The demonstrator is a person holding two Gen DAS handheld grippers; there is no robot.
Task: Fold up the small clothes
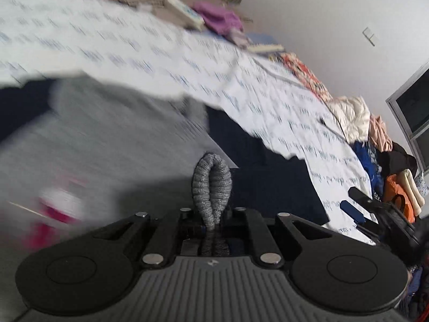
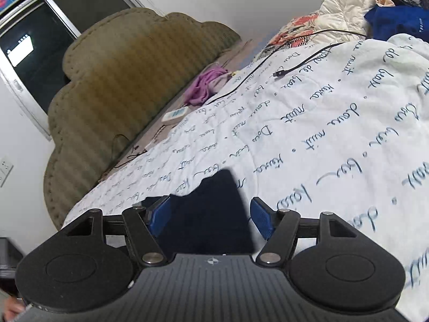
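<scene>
**Fold barely begun**

A grey knit garment (image 1: 211, 187) is pinched by the left gripper (image 1: 211, 222); its body lies blurred on the bed (image 2: 321, 147). The right gripper (image 2: 210, 216) is held wide, empty, over dark cloth (image 2: 209, 209). Folding appears mostly undone.

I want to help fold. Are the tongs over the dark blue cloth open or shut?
Open: the right tongs stand apart, blue pads clear of the dark blue cloth.

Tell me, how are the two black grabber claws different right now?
The left gripper is shut on a grey ribbed knit cuff; the right gripper is open, gripping nothing. Its blue pads show above dark navy cloth; the left's are hidden. Both are the same black build.
</scene>
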